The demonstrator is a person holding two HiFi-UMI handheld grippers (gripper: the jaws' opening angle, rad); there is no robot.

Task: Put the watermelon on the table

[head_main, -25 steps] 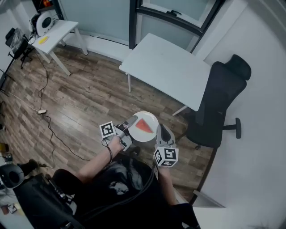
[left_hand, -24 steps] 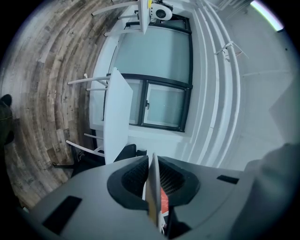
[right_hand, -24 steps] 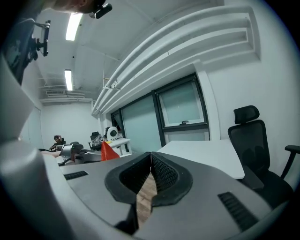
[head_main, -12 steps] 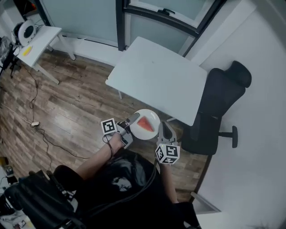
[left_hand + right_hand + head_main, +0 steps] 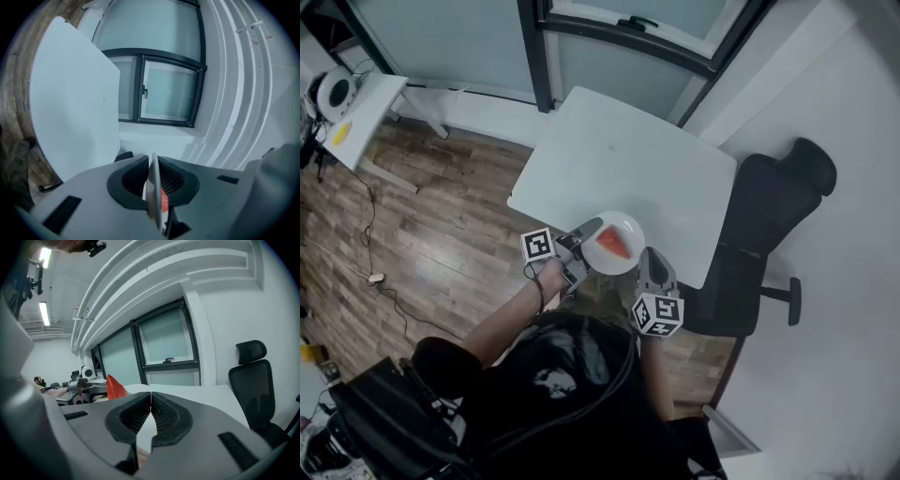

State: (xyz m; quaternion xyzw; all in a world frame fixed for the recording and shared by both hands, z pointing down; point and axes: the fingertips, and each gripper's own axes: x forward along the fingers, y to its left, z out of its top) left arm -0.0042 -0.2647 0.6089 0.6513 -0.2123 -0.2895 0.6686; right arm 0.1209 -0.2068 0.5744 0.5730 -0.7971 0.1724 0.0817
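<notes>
A red watermelon wedge [image 5: 612, 245] lies on a round white plate [image 5: 625, 228] that I carry between both grippers. My left gripper [image 5: 592, 228] is shut on the plate's left rim, and my right gripper [image 5: 643, 255] is shut on its right rim. The plate hangs over the near edge of the white table [image 5: 619, 159]. In the left gripper view the plate [image 5: 153, 185] shows edge-on between the shut jaws, with the watermelon [image 5: 164, 200] just behind. The right gripper view shows the watermelon [image 5: 114, 386] left of the shut right gripper [image 5: 150, 401], the table [image 5: 206, 392] beyond.
A black office chair [image 5: 767, 211] stands right of the table. Dark-framed windows [image 5: 619, 33] run along the far wall. A small white desk [image 5: 358, 111] stands at the far left on the wood floor [image 5: 422, 216], where a cable lies.
I have moved toward the white table with the plate held in both grippers. The plate was over the floor before and now sits over the table's near edge.
</notes>
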